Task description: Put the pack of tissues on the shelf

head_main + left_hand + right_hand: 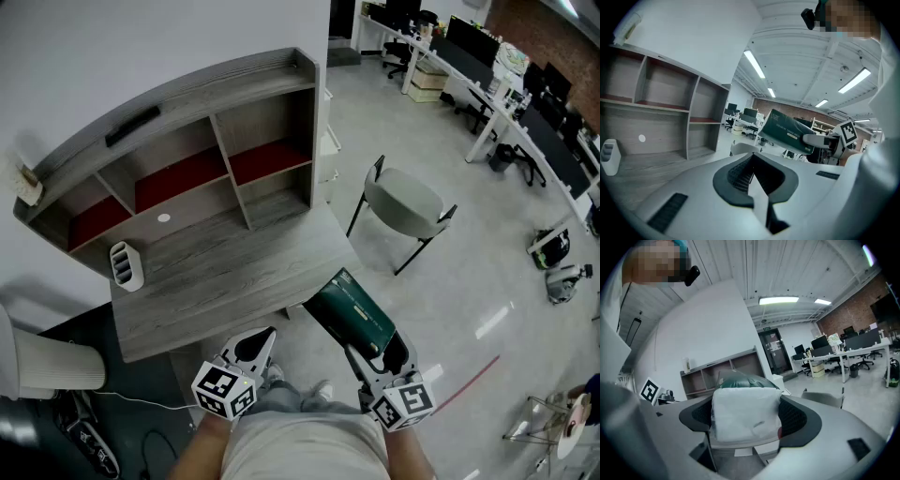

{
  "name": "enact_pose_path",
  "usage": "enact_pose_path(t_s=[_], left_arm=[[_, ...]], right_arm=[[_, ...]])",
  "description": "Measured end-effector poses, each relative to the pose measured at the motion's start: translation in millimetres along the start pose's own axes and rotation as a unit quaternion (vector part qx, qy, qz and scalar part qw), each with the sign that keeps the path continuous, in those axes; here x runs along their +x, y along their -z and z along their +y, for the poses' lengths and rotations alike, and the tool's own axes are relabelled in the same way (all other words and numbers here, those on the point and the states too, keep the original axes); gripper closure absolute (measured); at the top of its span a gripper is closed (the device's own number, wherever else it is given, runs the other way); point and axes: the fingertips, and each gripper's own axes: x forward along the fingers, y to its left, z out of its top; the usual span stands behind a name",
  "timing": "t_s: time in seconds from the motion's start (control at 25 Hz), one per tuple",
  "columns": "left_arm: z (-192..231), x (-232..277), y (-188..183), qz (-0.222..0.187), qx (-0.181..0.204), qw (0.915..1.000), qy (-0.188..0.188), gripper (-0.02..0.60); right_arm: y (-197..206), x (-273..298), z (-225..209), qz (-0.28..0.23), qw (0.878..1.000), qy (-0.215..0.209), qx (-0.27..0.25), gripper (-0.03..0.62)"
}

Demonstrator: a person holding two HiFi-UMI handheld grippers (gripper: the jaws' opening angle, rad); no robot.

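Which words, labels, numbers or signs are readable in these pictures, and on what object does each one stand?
No text reads clearly.
On the tissue pack: white capitals along its side, too blurred to read.
On the sign above the door: too small to read.
On the marker cube: black-and-white pattern only, no words.

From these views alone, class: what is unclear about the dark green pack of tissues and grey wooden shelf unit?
- Dark green pack of tissues: its print too small, left gripper view.
- Grey wooden shelf unit: lower part behind the pack, right gripper view.
- Pale object atop it: too small, head view.
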Motion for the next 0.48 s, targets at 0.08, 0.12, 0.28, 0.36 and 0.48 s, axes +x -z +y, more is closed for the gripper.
enact_pose_path(t_s=[0.08, 0.12, 0.28, 0.36, 0.48], left_arm=[[6, -4, -5, -0.001, 0.002, 1.0000, 0.003, 0.568], [10, -6, -8, -0.002, 0.003, 1.0000, 0.004, 0.568], [26, -9, -17, -0.009, 0.002, 0.9999, 0.009, 0.568], [37, -11, -20, -0.012, -0.002, 0.9999, 0.013, 0.568], [56, -16, -22, -0.015, -0.007, 0.9998, 0.015, 0.568]], right_arm=[[-3, 3, 6, -0.004, 1.000, 0.002, 0.001, 0.160], [-4, 4, 9, -0.005, 1.000, 0.003, 0.001, 0.160], [-7, 19, 19, -0.006, 1.000, 0.008, 0.003, 0.160], [-7, 29, 24, -0.004, 1.000, 0.011, 0.001, 0.161], [-13, 47, 36, -0.004, 1.000, 0.014, -0.006, 0.161]])
